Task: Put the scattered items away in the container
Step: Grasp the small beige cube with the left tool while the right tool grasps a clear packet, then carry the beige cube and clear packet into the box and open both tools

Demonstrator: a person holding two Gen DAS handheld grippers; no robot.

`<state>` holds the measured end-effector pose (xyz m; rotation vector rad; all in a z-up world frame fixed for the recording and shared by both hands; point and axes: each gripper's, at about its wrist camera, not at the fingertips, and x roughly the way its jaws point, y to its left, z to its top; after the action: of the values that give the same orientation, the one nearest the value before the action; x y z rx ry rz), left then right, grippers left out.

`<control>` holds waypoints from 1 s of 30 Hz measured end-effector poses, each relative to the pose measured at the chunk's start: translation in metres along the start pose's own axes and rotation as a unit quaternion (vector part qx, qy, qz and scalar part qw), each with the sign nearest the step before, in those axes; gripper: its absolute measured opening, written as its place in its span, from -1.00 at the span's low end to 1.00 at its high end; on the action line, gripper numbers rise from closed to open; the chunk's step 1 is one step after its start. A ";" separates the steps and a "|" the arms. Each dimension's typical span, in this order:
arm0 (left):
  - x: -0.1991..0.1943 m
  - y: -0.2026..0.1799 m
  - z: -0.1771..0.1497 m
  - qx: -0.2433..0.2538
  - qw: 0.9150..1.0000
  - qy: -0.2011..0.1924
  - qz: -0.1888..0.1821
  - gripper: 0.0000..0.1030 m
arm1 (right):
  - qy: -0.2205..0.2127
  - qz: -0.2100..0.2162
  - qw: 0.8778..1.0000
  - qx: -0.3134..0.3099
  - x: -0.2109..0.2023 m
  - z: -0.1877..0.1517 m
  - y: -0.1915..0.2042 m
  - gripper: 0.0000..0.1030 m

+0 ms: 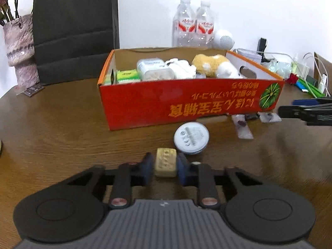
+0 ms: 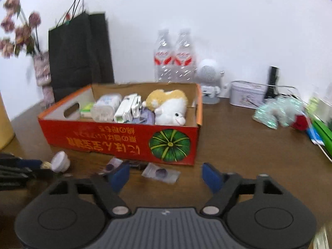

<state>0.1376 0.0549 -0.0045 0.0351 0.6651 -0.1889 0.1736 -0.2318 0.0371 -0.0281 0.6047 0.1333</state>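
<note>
A red cardboard box (image 1: 186,105) with a pumpkin picture stands on the wooden table and holds a plush toy (image 1: 213,65), a plastic tub and packets. My left gripper (image 1: 165,165) is shut on a small beige block (image 1: 166,165), low over the table in front of the box. A round white tin (image 1: 191,138) lies just beyond it. My right gripper (image 2: 166,176) is open and empty, above clear sachets (image 2: 160,173) lying before the box (image 2: 124,141). The left gripper enters the right wrist view at the left (image 2: 41,164), beside the tin (image 2: 60,161).
Two water bottles (image 1: 193,27), a white speaker (image 2: 209,78) and a tin (image 2: 247,96) stand behind the box. A black bag (image 1: 74,29) and a vase (image 1: 20,49) are at the back left. Cellophane, a red rose and cables clutter the right side (image 2: 290,114).
</note>
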 end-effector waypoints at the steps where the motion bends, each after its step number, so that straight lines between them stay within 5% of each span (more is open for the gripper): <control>1: 0.000 0.003 0.000 -0.007 1.000 -0.001 0.000 -0.57 | 0.010 0.001 1.000 -0.011 0.009 0.001 0.001 0.04; 7: -0.002 0.014 0.000 -0.029 0.999 -0.003 0.017 -0.58 | 0.033 0.020 0.998 -0.046 0.039 -0.001 0.006 -0.06; 10: -0.005 0.013 -0.002 -0.027 0.999 -0.003 0.022 -0.57 | 0.053 0.043 0.997 -0.042 0.032 -0.003 0.014 -0.39; 13: -0.005 0.008 -0.003 -0.013 0.999 -0.006 0.028 -0.56 | 0.063 0.073 0.994 -0.049 0.016 -0.005 0.023 -0.30; 17: -0.003 0.007 -0.003 -0.011 1.000 -0.008 0.026 -0.57 | 0.051 0.043 0.996 -0.054 0.029 0.000 0.026 -0.18; 23: -0.003 -0.001 -0.003 -0.015 0.999 -0.010 0.039 -0.59 | 0.034 0.028 0.999 -0.022 0.039 -0.003 0.016 -0.65; 27: -0.010 -0.004 -0.005 -0.031 0.999 -0.021 0.034 -0.60 | 0.043 0.021 0.999 -0.002 0.027 -0.006 0.019 -0.74; 30: -0.035 -0.013 -0.012 -0.035 0.996 -0.051 0.065 -0.60 | 0.030 0.021 0.999 0.023 0.009 -0.012 0.024 -0.75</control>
<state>0.1009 0.0492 0.0084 0.0023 0.5653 -0.0409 0.1708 -0.2075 0.0222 0.0255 0.6691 0.1602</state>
